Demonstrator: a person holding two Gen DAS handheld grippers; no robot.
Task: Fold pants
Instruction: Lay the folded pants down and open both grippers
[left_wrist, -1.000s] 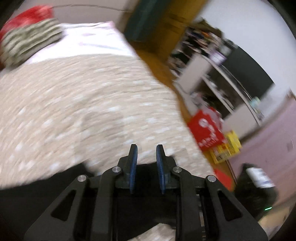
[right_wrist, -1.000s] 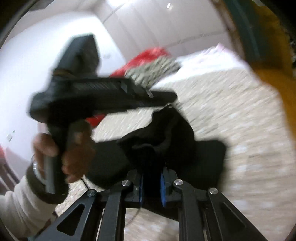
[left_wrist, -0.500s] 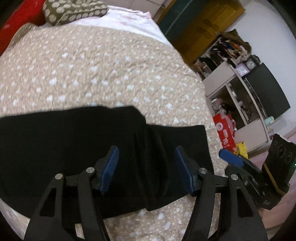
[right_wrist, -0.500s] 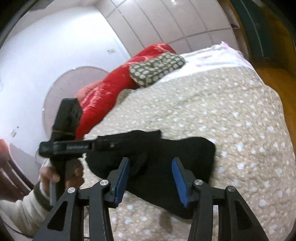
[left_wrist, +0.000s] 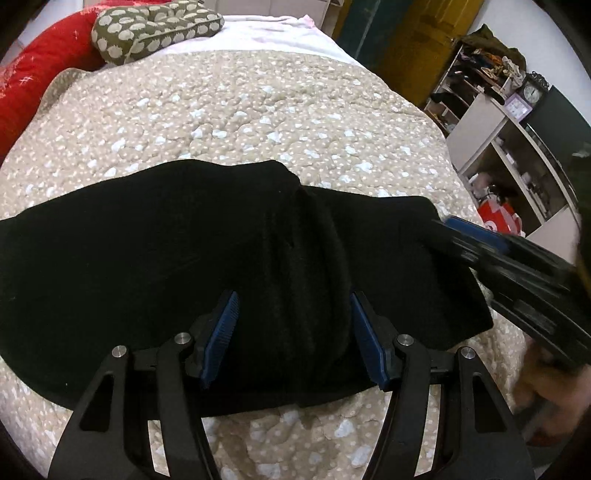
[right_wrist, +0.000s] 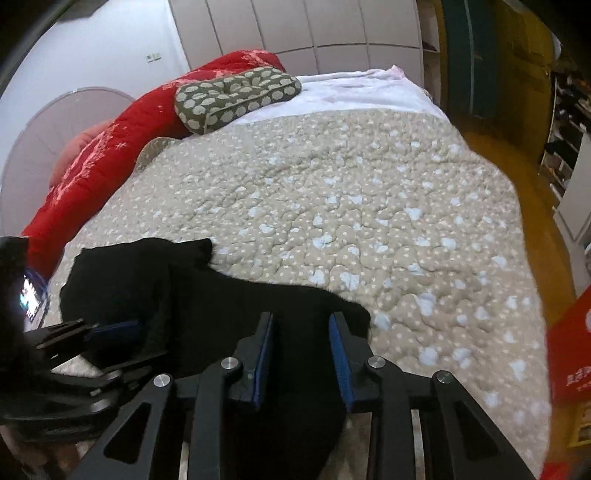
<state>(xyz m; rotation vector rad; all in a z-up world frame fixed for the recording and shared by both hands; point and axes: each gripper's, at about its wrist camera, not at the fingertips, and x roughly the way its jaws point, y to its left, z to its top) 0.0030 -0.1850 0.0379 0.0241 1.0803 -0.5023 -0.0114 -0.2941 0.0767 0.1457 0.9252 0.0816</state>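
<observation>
The black pants (left_wrist: 184, 240) lie folded across the near side of the bed's beige dotted quilt (left_wrist: 240, 110), with a raised fold in the middle. My left gripper (left_wrist: 293, 306) is open, its blue pads on either side of that fold, just above the cloth. My right gripper (right_wrist: 301, 328) is open over the right end of the pants (right_wrist: 221, 295). The right gripper also shows at the right edge of the left wrist view (left_wrist: 517, 266), and the left gripper shows at the left of the right wrist view (right_wrist: 85, 343).
A red duvet (right_wrist: 110, 147) and a green spotted pillow (right_wrist: 236, 96) lie at the head of the bed. Shelves with clutter (left_wrist: 498, 110) and a red box (right_wrist: 569, 350) stand on the wooden floor to the right of the bed.
Both grippers opened and let go of the pants, which now lie flat on the quilt. The right gripper has narrowed slightly and come down close over the right end.
</observation>
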